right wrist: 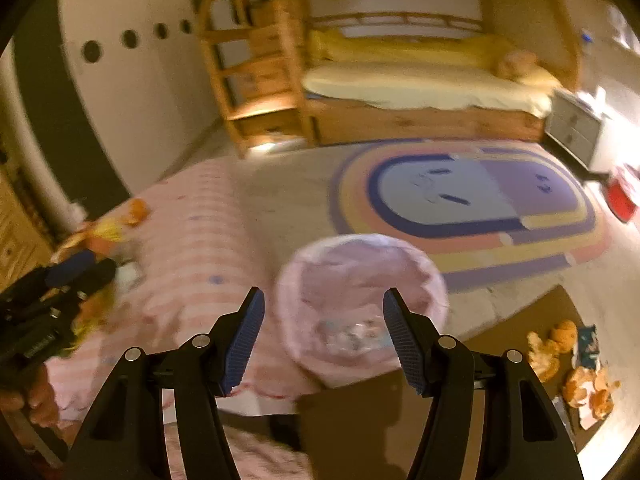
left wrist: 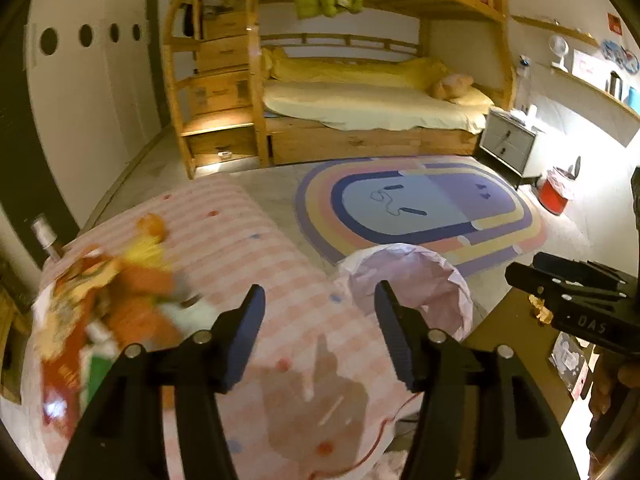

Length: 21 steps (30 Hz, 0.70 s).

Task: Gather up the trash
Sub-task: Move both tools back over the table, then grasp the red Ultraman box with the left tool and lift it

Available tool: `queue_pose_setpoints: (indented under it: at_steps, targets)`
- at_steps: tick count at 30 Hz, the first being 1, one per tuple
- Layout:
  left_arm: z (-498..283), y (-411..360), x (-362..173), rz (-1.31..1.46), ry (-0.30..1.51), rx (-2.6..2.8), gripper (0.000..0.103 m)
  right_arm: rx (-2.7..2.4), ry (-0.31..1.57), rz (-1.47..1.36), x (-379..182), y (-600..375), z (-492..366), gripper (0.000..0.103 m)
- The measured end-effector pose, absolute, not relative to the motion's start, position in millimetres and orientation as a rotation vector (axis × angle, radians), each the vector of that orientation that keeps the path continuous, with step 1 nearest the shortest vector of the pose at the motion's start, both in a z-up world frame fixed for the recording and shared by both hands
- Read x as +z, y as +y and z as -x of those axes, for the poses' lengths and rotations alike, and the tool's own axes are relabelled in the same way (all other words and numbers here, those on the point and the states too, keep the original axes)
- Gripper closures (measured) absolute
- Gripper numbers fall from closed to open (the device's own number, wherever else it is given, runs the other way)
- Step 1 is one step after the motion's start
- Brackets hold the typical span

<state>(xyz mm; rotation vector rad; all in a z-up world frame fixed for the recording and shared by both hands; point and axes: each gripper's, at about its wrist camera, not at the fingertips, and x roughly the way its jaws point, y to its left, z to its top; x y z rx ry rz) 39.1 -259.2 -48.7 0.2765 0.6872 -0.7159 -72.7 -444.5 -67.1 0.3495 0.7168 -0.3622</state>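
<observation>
Here both claws are spread and empty: the left claw (left wrist: 320, 308) above the striped worktop (left wrist: 248, 240), the right claw (right wrist: 324, 312) over the pink-lined bin (right wrist: 360, 276), wrappers (left wrist: 100, 292) at nine o'clock.

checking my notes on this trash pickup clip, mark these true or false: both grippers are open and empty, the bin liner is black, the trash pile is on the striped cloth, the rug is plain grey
1. Left gripper and right gripper are open, nothing between their fingers: true.
2. The bin liner is black: false; the lined round trash bin has a pale pink liner.
3. The colourful wrapper trash pile lies on the pink striped cloth: true.
4. The rug is plain grey: false; the oval rug has multicoloured bands.
</observation>
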Motion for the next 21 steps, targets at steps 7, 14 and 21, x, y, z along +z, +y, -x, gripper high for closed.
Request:
queue_pose_setpoints:
  at_steps: [7,14,21]
  targets:
    - [-44.1,-179.5,-37.9,-0.211,0.689,-0.577,0.04,-0.171,0.703,-0.241,-38.7,-364.2,44.3,0.041]
    - [-62.4,-101.1,-48.8,-0.154,0.709,-0.438,0.024,-0.063,0.717,-0.173,-36.8,-315.5,22.5,0.04]
    - [-82.0,-51.3,-76.8,-0.153,0.736,-0.384,0.007,0.007,0.73,-0.148,-38.8,-285.7,4.5,0.04]
